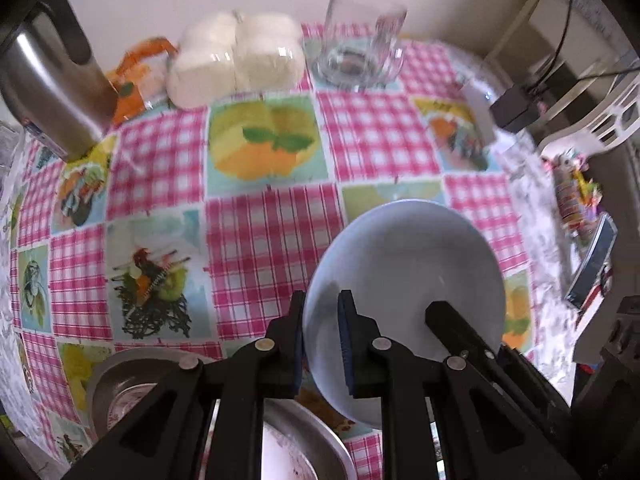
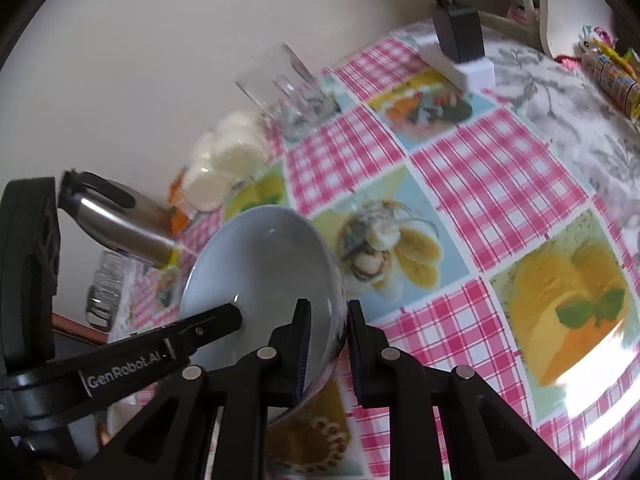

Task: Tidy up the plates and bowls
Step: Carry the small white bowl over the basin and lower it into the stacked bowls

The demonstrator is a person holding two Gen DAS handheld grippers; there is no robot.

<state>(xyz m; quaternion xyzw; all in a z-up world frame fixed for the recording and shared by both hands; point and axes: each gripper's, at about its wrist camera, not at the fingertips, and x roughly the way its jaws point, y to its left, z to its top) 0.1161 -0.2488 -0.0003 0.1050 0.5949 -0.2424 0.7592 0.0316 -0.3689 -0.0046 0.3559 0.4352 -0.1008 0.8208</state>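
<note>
A pale blue bowl (image 1: 404, 264) hangs tilted above the checked tablecloth, held from both sides. My left gripper (image 1: 321, 314) is shut on the bowl's left rim, one pad inside and one outside. My right gripper (image 2: 328, 316) is shut on the opposite rim of the same bowl (image 2: 260, 264). One right finger (image 1: 444, 316) shows inside the bowl in the left wrist view. In the right wrist view a left finger (image 2: 224, 318) reaches in. Below my left gripper lie a steel bowl (image 1: 116, 384) and a steel plate (image 1: 316, 440), partly hidden by the fingers.
Along the wall stand a steel kettle (image 1: 52, 80), a pack of white rolls (image 1: 236, 56) and a glass mug (image 1: 360, 52). A power strip with a black adapter (image 2: 456, 40) lies at the far right, with sweets (image 2: 612, 76) and a white chair (image 1: 600, 124) beyond.
</note>
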